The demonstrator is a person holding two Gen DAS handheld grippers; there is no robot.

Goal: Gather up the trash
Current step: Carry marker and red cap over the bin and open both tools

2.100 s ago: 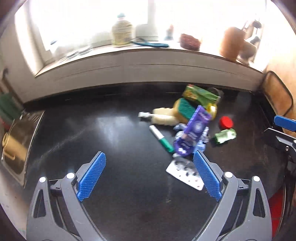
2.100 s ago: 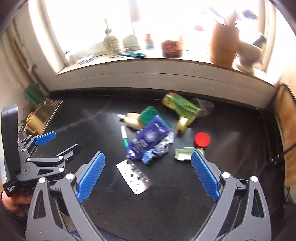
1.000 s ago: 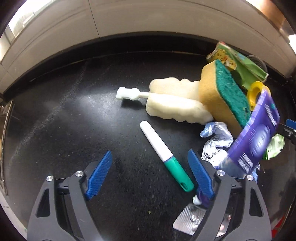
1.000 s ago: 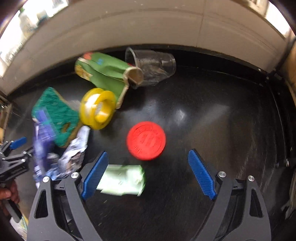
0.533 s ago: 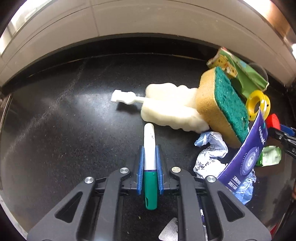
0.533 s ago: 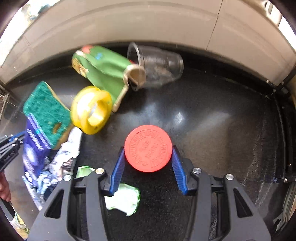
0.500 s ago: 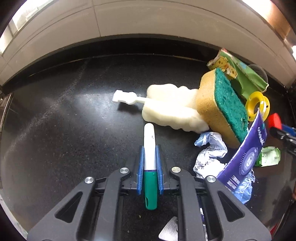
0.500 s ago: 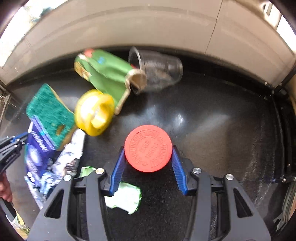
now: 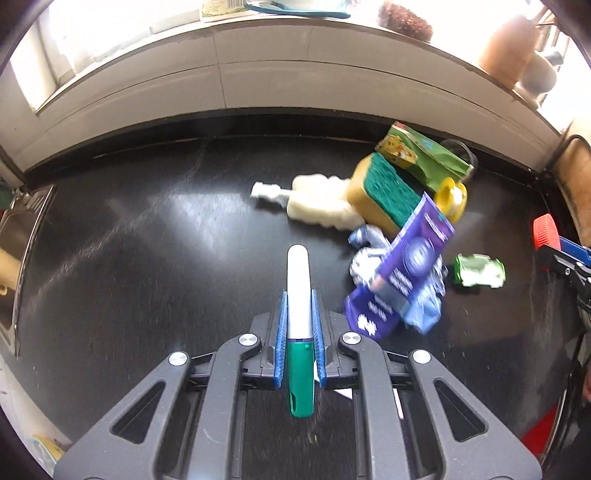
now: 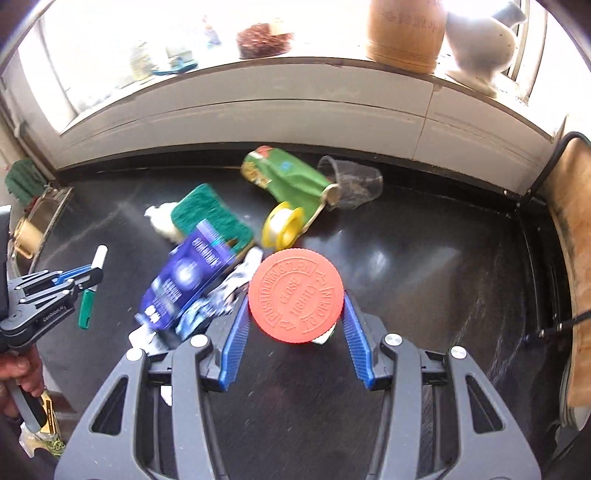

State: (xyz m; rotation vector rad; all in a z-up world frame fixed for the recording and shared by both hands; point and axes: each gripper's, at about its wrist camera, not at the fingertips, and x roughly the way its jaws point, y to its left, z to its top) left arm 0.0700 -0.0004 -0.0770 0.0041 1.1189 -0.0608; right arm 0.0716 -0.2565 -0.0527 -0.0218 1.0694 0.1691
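Observation:
My left gripper point(image 9: 298, 295) is shut on a white marker with a green cap point(image 9: 299, 295) and holds it above the black counter point(image 9: 147, 258). My right gripper point(image 10: 295, 295) is shut on a red round lid point(image 10: 295, 296), also lifted off the counter. A pile of trash lies between them: a purple wrapper point(image 9: 402, 269), crumpled foil point(image 9: 364, 251), a green-and-yellow sponge point(image 9: 384, 192), a white foam brush point(image 9: 317, 206), a yellow tape roll point(image 9: 451, 197), a green carton point(image 9: 424, 158) and a small green wrapper point(image 9: 478, 270).
A clear plastic cup point(image 10: 351, 182) lies on its side behind the carton. A sink point(image 9: 14, 243) sits at the left edge. The windowsill holds a wooden jar point(image 10: 404, 33), a white jug point(image 10: 480, 44) and a bottle. A wooden board point(image 10: 572, 258) stands at the right.
Both grippers have lifted and pulled back from the pile, the left with the marker and the right with the red lid. The views now show the windowsill again.

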